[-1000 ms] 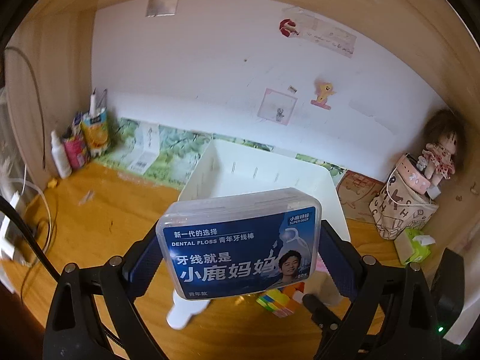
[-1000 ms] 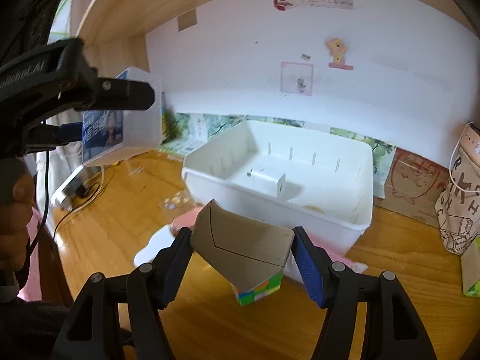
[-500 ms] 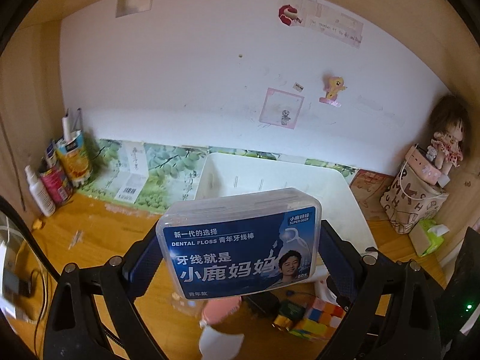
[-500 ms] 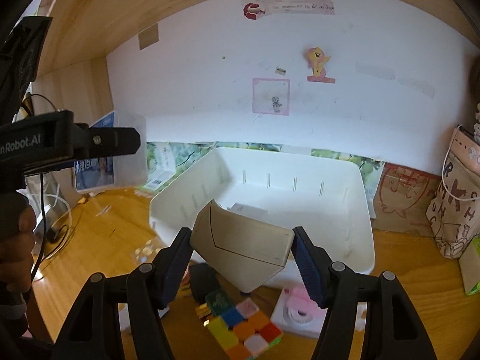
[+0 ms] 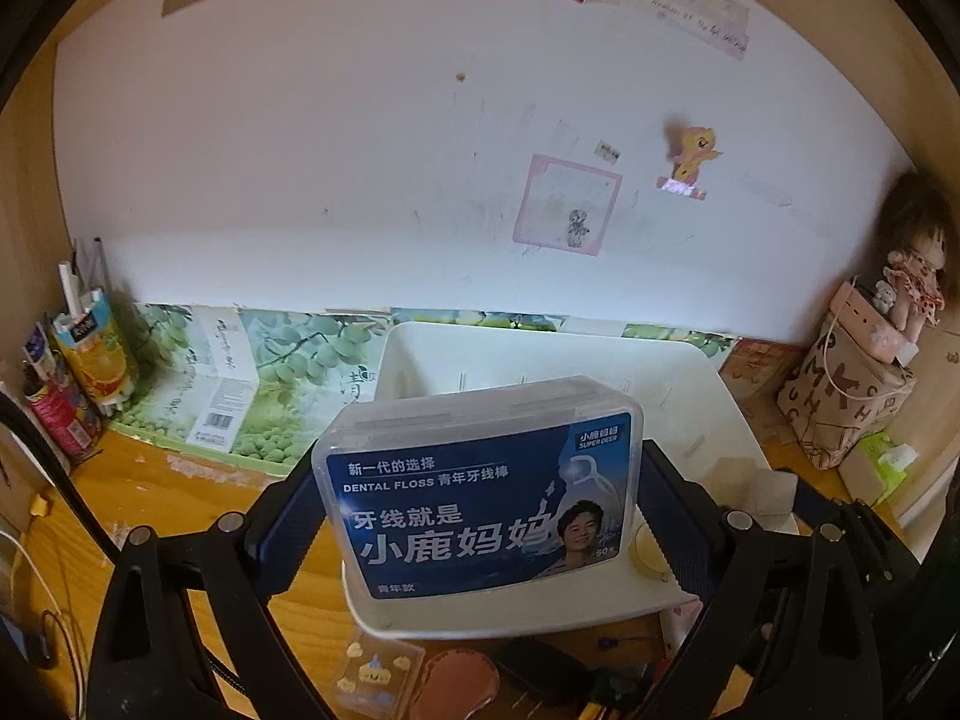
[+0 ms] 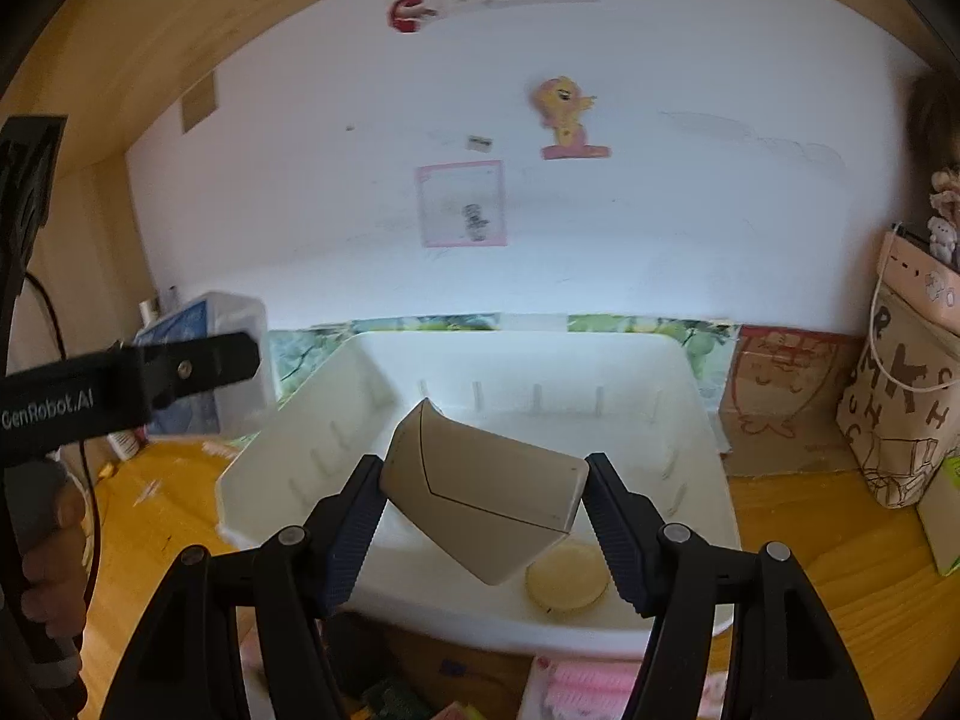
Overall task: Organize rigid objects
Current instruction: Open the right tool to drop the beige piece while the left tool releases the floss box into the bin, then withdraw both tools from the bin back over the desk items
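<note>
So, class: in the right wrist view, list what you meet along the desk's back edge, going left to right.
Blue-labelled clear plastic dental floss box in the left gripper → white plastic bin → brown cardboard box with a red drawing → beige letter-printed bag.

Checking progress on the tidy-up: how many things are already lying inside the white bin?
1 for sure: a pale yellow disc on the white bin floor near the front wall. The held boxes may hide others.

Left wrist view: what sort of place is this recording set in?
Probably a home desk nook, perhaps a child's: a wooden desktop under a wooden shelf, cartoon pony sticker on the white wall, and a brown-haired doll sitting on a patterned bag.
</note>
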